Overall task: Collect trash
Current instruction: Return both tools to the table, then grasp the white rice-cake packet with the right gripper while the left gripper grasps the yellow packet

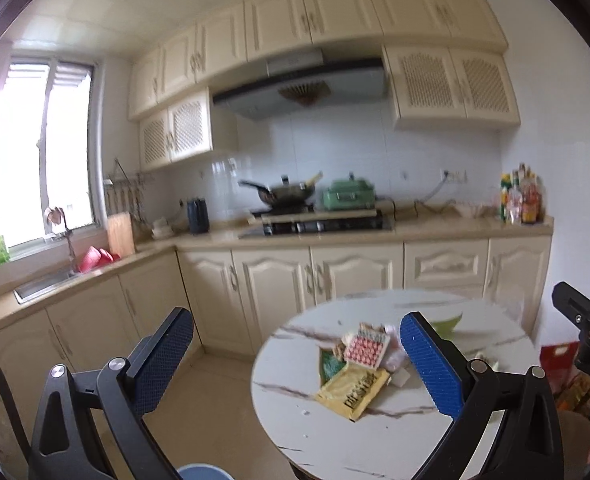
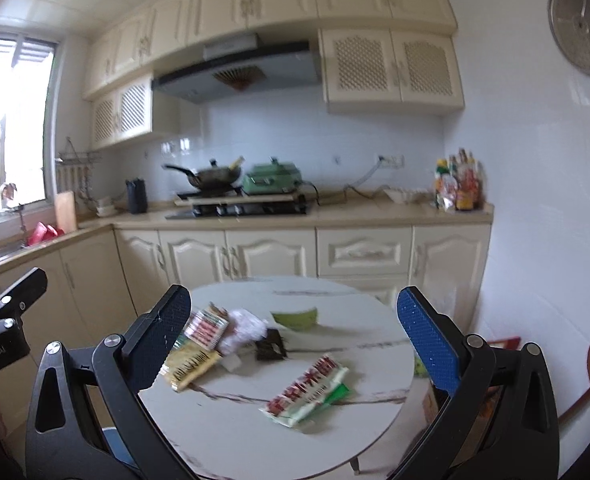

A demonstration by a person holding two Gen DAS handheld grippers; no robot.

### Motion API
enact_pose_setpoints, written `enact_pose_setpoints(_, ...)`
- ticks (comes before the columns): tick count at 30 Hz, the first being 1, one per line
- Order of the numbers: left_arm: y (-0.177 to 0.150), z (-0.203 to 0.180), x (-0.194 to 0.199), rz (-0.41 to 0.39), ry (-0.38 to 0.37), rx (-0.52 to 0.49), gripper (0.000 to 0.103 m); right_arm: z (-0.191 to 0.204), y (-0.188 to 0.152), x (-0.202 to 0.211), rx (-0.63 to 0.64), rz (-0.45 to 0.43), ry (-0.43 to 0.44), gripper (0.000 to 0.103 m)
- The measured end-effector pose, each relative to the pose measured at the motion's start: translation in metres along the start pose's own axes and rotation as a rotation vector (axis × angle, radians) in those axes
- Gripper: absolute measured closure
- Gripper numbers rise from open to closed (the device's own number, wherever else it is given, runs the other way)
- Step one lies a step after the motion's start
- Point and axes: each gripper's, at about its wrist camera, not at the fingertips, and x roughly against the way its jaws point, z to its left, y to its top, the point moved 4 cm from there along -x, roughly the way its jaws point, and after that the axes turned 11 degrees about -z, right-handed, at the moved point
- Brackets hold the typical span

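Note:
Trash lies scattered on a round white marble table point(image 1: 375, 436) point(image 2: 255, 432): a yellow packet point(image 1: 353, 394) point(image 2: 189, 368), a red-and-white box point(image 1: 367, 350) point(image 2: 207, 330), a crumpled white bag point(image 2: 243, 330), a dark wrapper point(image 2: 271, 345), a green piece point(image 2: 295, 318) point(image 1: 449, 326) and a red-and-green wrapper point(image 2: 309, 392). My left gripper point(image 1: 295, 364) hovers open above the table's left edge, nothing between its fingers. My right gripper point(image 2: 295, 344) is open too, held above the table and short of the trash. A blue bin rim point(image 1: 205, 472) point(image 2: 115, 446) shows below the table.
Cream kitchen cabinets and a counter point(image 1: 435, 228) run behind the table, with a stove, a wok point(image 1: 287, 194) and sauce bottles point(image 1: 521, 200). A sink point(image 1: 45, 284) sits at the left under a window. A red bag point(image 1: 559, 360) stands on the floor at the right.

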Motion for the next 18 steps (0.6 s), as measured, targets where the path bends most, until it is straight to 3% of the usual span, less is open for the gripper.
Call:
enact_pose_setpoints(5, -0.007, -0.012, -0.077, 0.127, -0.012, -0.011, 0.001, -0.015, -0.048, -0.048, -0.003, 0.155, -0.045, 0.000)
enact_pose_setpoints(13, -0.047, -0.022, -0.172, 0.349, -0.088, 0.003, 0.001, -0.025, -0.158, -0.121, -0.056, 0.524, -0.075, 0.000)
enact_pose_setpoints(18, -0.068, -0.023, -0.218, 0.440, -0.091, 0.012, 0.001, -0.026, -0.191, -0.147, -0.076, 0.622, -0.092, 0.000)
